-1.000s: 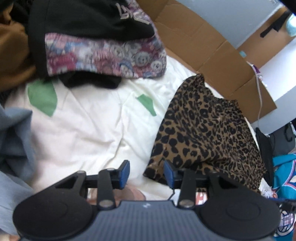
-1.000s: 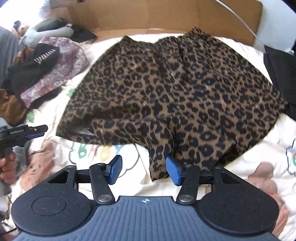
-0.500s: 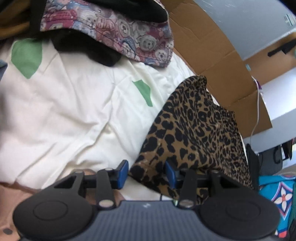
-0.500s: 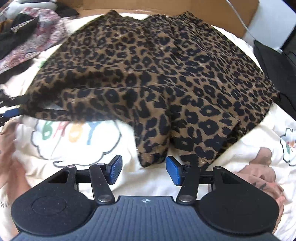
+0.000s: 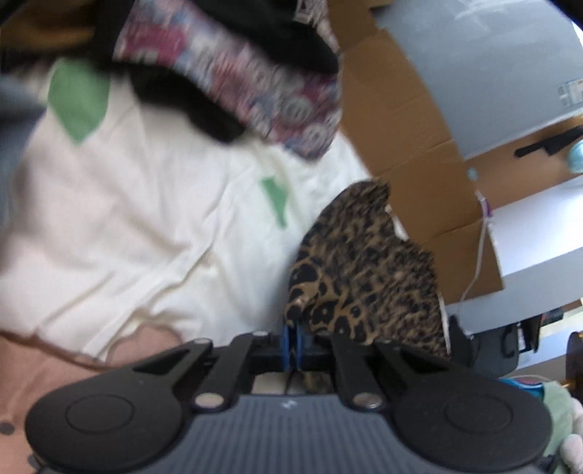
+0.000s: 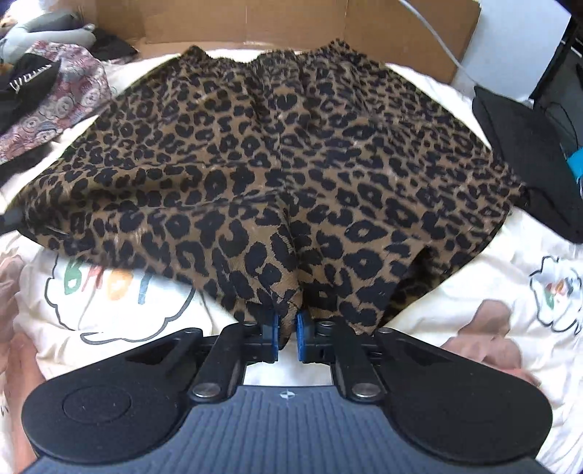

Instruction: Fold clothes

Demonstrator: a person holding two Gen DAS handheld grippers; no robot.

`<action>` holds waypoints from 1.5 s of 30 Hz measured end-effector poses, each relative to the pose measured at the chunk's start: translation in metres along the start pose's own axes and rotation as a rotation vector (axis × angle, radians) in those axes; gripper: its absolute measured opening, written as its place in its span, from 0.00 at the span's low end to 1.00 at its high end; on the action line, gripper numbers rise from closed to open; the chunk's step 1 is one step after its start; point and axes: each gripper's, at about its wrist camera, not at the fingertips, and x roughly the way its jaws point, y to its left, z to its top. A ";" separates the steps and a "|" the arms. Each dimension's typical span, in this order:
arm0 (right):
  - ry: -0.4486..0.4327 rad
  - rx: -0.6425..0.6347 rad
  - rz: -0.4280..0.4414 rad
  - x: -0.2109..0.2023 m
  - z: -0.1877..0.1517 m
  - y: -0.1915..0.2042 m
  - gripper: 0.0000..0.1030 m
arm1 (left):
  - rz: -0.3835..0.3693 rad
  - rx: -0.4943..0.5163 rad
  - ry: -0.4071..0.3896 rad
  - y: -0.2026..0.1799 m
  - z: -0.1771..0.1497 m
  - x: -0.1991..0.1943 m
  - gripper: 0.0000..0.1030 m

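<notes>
Leopard-print shorts [image 6: 291,164] lie spread on a white printed bedsheet [image 6: 120,310], waistband toward the cardboard at the back. My right gripper [image 6: 287,330] is shut on the near hem at the middle of the shorts, cloth pinched between its blue pads. In the left wrist view the same shorts [image 5: 368,269] rise from my left gripper [image 5: 291,341], which is shut on a corner of their left leg hem. That view is motion-blurred. The left gripper's dark tip [image 6: 12,218] shows at the shorts' left edge in the right wrist view.
A pile of other clothes, a floral piece [image 5: 262,91] and black garments, sits at the back left. Flattened cardboard [image 6: 291,22] lines the far side. A black bag [image 6: 528,156] lies at the right edge. A white cable [image 5: 477,255] hangs by the cardboard.
Both grippers went from open to shut on the shorts' hem. The left one closed in on the left corner, the right one on the middle hem, and the cloth is lifted slightly.
</notes>
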 end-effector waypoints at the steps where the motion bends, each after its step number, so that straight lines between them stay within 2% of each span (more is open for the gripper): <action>1: -0.001 0.001 0.004 -0.002 0.000 -0.002 0.06 | -0.006 -0.004 -0.006 -0.003 0.003 -0.003 0.04; 7: 0.019 -0.010 0.030 -0.002 -0.009 -0.004 0.05 | 0.007 -0.012 -0.034 -0.008 0.012 -0.010 0.04; 10: 0.092 -0.016 0.048 0.013 -0.019 0.000 0.07 | 0.106 -0.030 -0.010 0.003 0.010 -0.001 0.05; 13: 0.149 0.005 0.032 0.019 -0.028 -0.001 0.10 | 0.133 -0.042 -0.010 0.008 0.009 -0.003 0.08; 15: 0.148 0.016 0.042 0.015 -0.031 -0.002 0.11 | 0.143 -0.046 -0.013 0.009 0.009 -0.006 0.12; 18: 0.119 0.018 0.057 0.005 -0.029 -0.001 0.16 | 0.147 -0.045 -0.021 0.008 0.011 -0.011 0.12; 20: 0.096 0.017 0.065 -0.003 -0.027 -0.001 0.27 | 0.138 -0.052 -0.021 0.009 0.012 -0.014 0.12; 24: 0.050 0.016 0.080 -0.015 -0.021 0.002 0.29 | 0.113 -0.054 0.004 0.007 0.005 -0.015 0.12; 25: 0.041 0.013 0.081 -0.017 -0.018 0.003 0.30 | 0.109 -0.050 0.015 0.007 0.002 -0.013 0.15; 27: 0.024 0.003 0.082 -0.020 -0.013 0.007 0.33 | 0.129 -0.057 0.034 0.010 -0.003 -0.005 0.31; 28: 0.016 -0.006 0.082 -0.020 -0.011 0.010 0.34 | 0.146 -0.061 0.048 0.010 -0.005 0.000 0.42; 29: 0.008 -0.014 0.083 -0.020 -0.008 0.012 0.34 | 0.153 -0.060 0.058 0.010 -0.007 0.003 0.41; 34: -0.047 -0.024 0.083 -0.029 0.005 0.019 0.34 | 0.055 -0.028 0.046 -0.002 -0.009 0.007 0.42; 36: -0.070 -0.042 0.079 -0.032 0.009 0.022 0.34 | 0.045 -0.018 0.041 -0.005 -0.009 0.011 0.43; 38: -0.080 -0.071 0.076 -0.030 0.013 0.025 0.34 | 0.059 0.036 -0.008 -0.008 -0.011 0.015 0.42; 40: -0.072 -0.103 0.070 -0.023 0.015 0.028 0.36 | 0.070 0.091 -0.048 -0.012 -0.013 0.018 0.42; 42: -0.035 -0.150 0.032 -0.011 0.015 0.032 0.37 | 0.013 0.086 -0.047 -0.011 -0.016 0.021 0.42; 45: 0.015 -0.184 -0.006 0.001 0.012 0.035 0.37 | -0.005 0.114 -0.041 -0.013 -0.023 0.028 0.42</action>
